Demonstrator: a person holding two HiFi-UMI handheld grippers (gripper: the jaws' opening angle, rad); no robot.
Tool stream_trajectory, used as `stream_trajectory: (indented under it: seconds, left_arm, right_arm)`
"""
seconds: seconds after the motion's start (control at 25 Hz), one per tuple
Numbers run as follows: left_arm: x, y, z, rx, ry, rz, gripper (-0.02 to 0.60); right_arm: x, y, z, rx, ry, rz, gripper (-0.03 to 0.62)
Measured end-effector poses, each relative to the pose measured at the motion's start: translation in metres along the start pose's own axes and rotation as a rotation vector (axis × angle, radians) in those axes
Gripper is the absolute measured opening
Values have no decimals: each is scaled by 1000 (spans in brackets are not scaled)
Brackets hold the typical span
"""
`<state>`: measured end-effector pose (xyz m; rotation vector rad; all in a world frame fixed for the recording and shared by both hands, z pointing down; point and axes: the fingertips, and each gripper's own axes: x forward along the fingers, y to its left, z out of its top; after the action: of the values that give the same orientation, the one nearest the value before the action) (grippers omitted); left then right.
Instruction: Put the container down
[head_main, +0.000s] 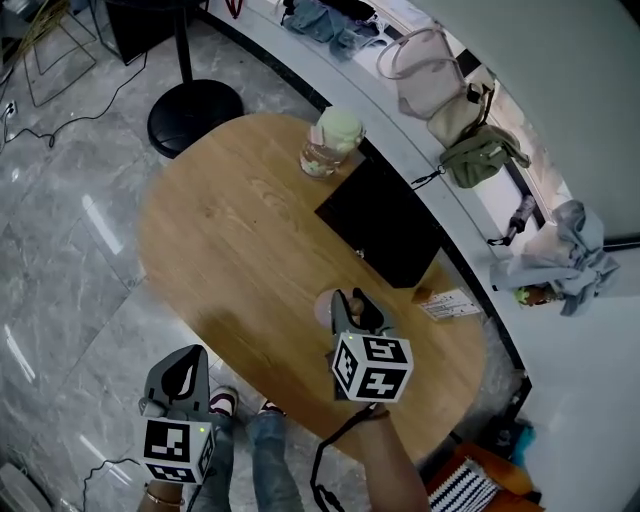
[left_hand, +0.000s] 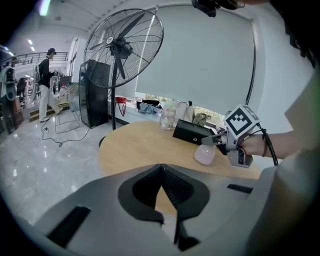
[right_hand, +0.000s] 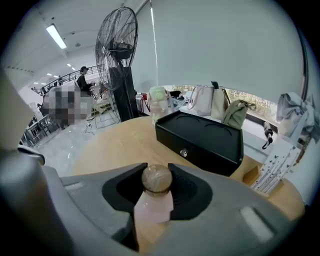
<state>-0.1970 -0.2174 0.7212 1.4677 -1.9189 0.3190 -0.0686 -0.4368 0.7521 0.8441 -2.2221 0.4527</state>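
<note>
Pinching a pale pink container below its round stopper, your right gripper hangs low over the wooden table at lower centre of the head view, near the black box. Your left gripper, jaws pressed together on nothing, hangs at lower left. Release before its bulbous body sits flat, and it could tip and roll off the edge.

Left gripper and right gripper are grey shells with black ribbed fingers — each bearing a white cube of black squares. Black cable at right wrist; blue jeans.
</note>
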Motion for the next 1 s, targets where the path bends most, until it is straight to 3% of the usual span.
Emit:
stream_trajectory:
  seconds: [1.0]
  left_arm:
    - [5,12,-5,-16,22,-8,-6]
  right_arm:
    - [13,8,-4,-35,23,-23,130]
